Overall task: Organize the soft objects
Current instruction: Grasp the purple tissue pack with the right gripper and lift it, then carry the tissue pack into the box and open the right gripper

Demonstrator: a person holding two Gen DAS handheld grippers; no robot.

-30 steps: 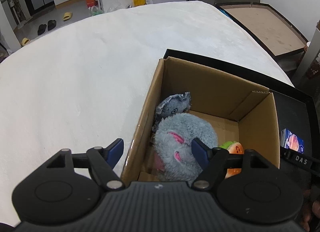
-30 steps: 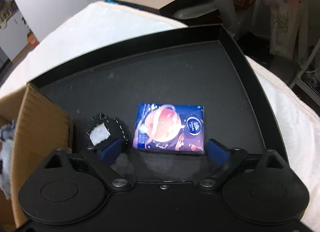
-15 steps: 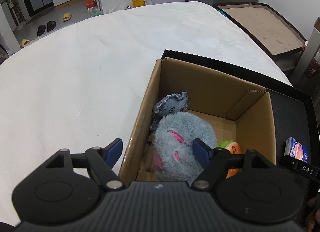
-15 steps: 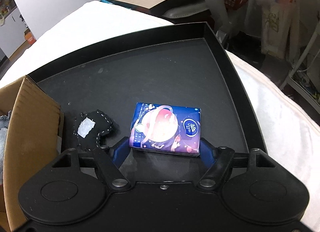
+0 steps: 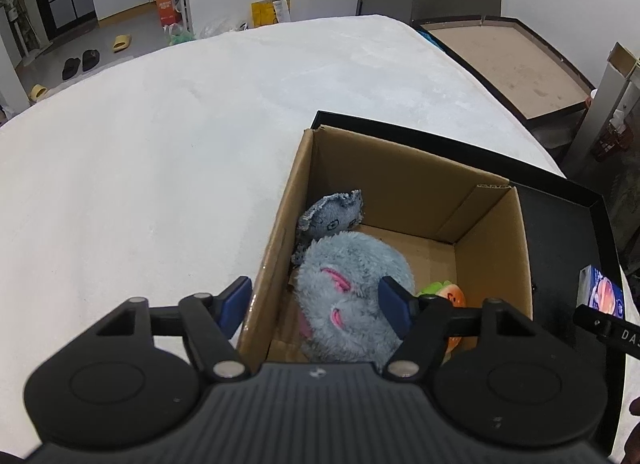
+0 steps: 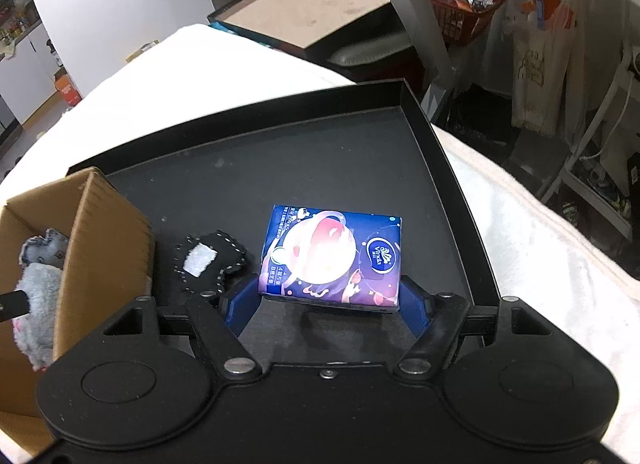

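My right gripper [image 6: 327, 302] is shut on a blue tissue pack [image 6: 332, 256], which hangs slightly above the black tray [image 6: 320, 152] and casts a shadow below. A black felt piece [image 6: 208, 260] lies on the tray to its left. My left gripper [image 5: 316, 302] hovers over the left wall of the cardboard box [image 5: 400, 180], jaws closing, pads touching nothing. Beneath it in the box lie a grey plush [image 5: 344, 264], a denim toy [image 5: 332, 216] and an orange-and-green toy [image 5: 452, 296]. The tissue pack [image 5: 602, 292] also shows at the right edge of the left wrist view.
The box stands in the tray's left part, on a white fleecy surface [image 5: 160, 184]. Past the far edge are a brown-topped board [image 5: 512, 60], a metal post [image 6: 420, 12] and a red basket [image 6: 464, 4]. The tray's rim [image 6: 452, 184] rises on the right.
The right gripper's jaws closed onto the tissue pack and raised it off the tray. The left gripper's jaws narrowed a little while it stayed over the box.
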